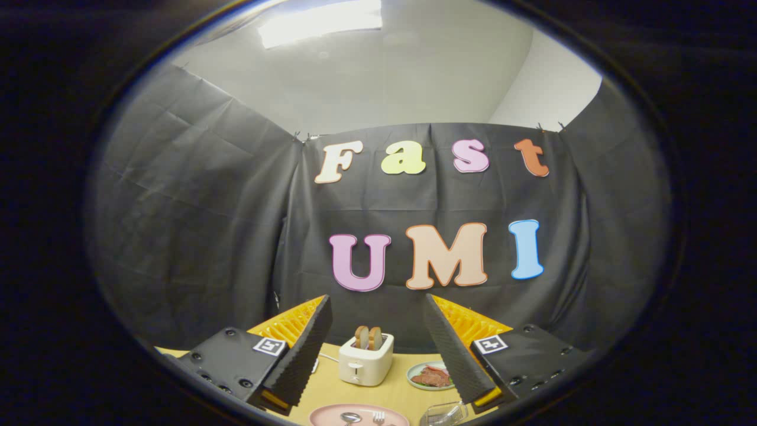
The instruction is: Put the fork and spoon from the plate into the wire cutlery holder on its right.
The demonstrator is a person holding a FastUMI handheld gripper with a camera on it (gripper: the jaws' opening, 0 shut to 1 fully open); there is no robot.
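My gripper is open, held high above the table with nothing between its two black fingers. Below and between the fingers a pink plate lies on the yellow table. On the plate I see the bowl of a spoon and, just to its right, the tines of a fork. To the right of the plate stands the wire cutlery holder, partly hidden under the right finger.
A white toaster with two bread slices stands beyond the plate. A small green-rimmed plate with red meat lies to its right. A white cable runs left from the toaster. The black cloth wall closes off the back.
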